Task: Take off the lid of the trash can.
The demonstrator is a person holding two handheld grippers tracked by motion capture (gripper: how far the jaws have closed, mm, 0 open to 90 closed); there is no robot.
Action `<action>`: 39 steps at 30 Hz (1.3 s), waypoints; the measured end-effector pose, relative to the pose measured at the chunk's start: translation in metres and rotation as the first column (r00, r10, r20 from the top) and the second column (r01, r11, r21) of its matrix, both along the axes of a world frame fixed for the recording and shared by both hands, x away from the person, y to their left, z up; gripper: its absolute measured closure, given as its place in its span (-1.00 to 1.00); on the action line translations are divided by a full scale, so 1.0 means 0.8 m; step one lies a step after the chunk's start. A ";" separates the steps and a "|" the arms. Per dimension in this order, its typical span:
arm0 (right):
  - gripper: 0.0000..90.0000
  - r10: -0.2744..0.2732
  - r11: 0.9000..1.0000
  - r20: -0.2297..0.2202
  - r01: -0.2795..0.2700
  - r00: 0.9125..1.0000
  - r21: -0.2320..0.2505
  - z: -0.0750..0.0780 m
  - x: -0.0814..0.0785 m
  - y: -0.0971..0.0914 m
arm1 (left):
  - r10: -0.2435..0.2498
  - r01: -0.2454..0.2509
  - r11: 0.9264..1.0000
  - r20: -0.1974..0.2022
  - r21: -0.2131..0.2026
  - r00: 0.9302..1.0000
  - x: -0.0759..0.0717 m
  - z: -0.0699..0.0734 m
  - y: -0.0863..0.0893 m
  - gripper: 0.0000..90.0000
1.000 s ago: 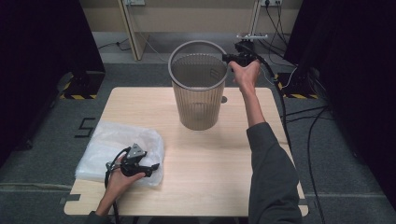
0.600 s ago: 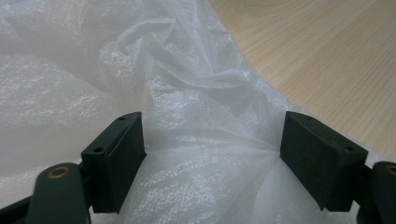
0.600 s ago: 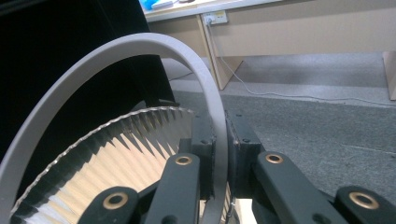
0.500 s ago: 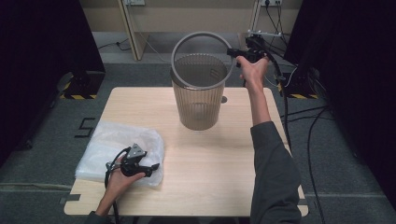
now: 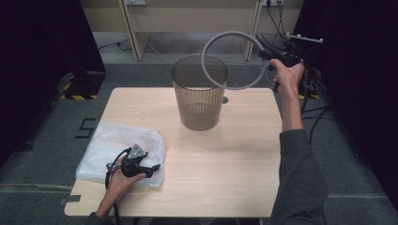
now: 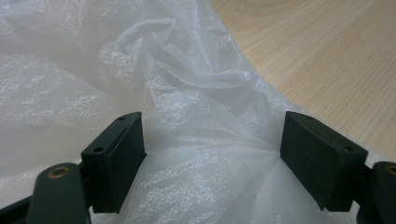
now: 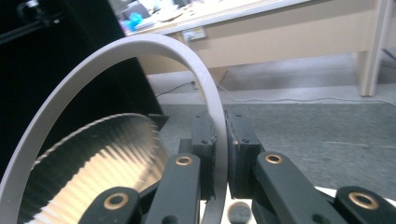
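A pale wooden tabletop (image 5: 234, 154) with rounded corners stands on grey carpet. Toward its far edge, about the middle, a grey mesh waste basket (image 5: 199, 96) stands upright. At the near left corner lies a crumpled clear plastic bag (image 5: 110, 150), reaching out to the left edge. Just right of the basket, a small round hole (image 5: 225, 100) shows in the wood.

Right arm stretched forward and raised, right gripper (image 5: 268, 55) clamped edge-on upon a thin grey ring (image 5: 233, 60). Left hand (image 5: 123, 177) low and near — left gripper (image 5: 149, 167) with jaws spread wide.
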State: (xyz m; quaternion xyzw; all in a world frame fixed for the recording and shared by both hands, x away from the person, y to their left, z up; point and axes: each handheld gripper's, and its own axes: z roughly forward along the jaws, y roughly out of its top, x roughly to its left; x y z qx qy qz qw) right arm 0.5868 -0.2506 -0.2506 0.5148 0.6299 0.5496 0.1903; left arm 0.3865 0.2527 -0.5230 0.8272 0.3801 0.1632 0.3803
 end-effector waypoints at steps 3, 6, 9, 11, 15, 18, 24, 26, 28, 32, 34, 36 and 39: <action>0.86 -0.033 0.999 -0.011 0.033 0.999 0.012 -0.007 -0.008 -0.034 | 0.000 0.000 1.000 0.000 0.000 1.000 0.000 0.000 0.000 -0.53; 0.86 -0.061 0.997 -0.019 0.061 0.998 0.039 -0.015 -0.016 -0.063 | 0.000 0.000 1.000 0.000 0.000 1.000 0.000 0.000 0.000 -0.53; 0.86 -0.086 0.995 -0.023 0.087 0.996 0.048 -0.023 -0.024 -0.089 | 0.000 0.000 1.000 0.000 0.000 1.000 0.000 0.000 0.000 -0.53; 0.86 -0.102 0.994 -0.028 0.103 0.994 0.043 -0.029 -0.029 -0.103 | 0.000 0.000 1.000 -0.001 0.000 1.000 0.000 0.000 0.000 -0.53; 0.86 -0.130 0.991 -0.045 0.130 0.991 0.010 -0.043 -0.036 -0.125 | 0.000 0.000 1.000 0.000 0.000 1.000 0.000 0.000 0.000 -0.53; 0.86 -0.146 0.989 -0.071 0.145 0.987 -0.010 -0.064 -0.040 -0.138 | 0.000 0.000 1.000 -0.001 0.000 1.000 0.000 0.000 0.000 -0.53; 0.86 -0.161 0.987 -0.125 0.157 0.979 -0.041 -0.106 -0.041 -0.148 | 0.000 0.000 1.000 -0.001 0.000 1.000 0.000 0.000 0.000 -0.53; 0.86 -0.160 0.987 -0.141 0.155 0.977 -0.049 -0.119 -0.041 -0.149 | 0.000 0.000 1.000 -0.001 0.000 1.000 0.000 0.000 0.000 -0.53; 0.86 -0.166 0.985 -0.151 0.158 0.974 -0.065 -0.131 -0.041 -0.148 | 0.000 0.000 1.000 -0.001 -0.001 1.000 0.000 0.000 0.000 -0.53; 0.86 -0.173 0.983 -0.187 0.156 0.967 -0.100 -0.157 -0.040 -0.146 | -0.001 0.001 1.000 -0.001 0.000 1.000 0.000 0.000 0.000 -0.53; 0.86 -0.174 0.981 -0.200 0.154 0.964 -0.115 -0.171 -0.038 -0.144 | 0.000 0.000 1.000 -0.001 0.000 1.000 0.000 0.000 0.000 -0.53; 0.86 -0.178 0.980 -0.217 0.153 0.960 -0.127 -0.183 -0.037 -0.142 | 0.000 0.000 1.000 -0.001 0.000 1.000 0.000 0.000 0.000 -0.53; 0.86 -0.177 0.980 -0.243 0.148 0.954 -0.133 -0.204 -0.034 -0.139 | 0.000 0.000 1.000 -0.001 0.000 1.000 0.000 0.000 0.000 -0.53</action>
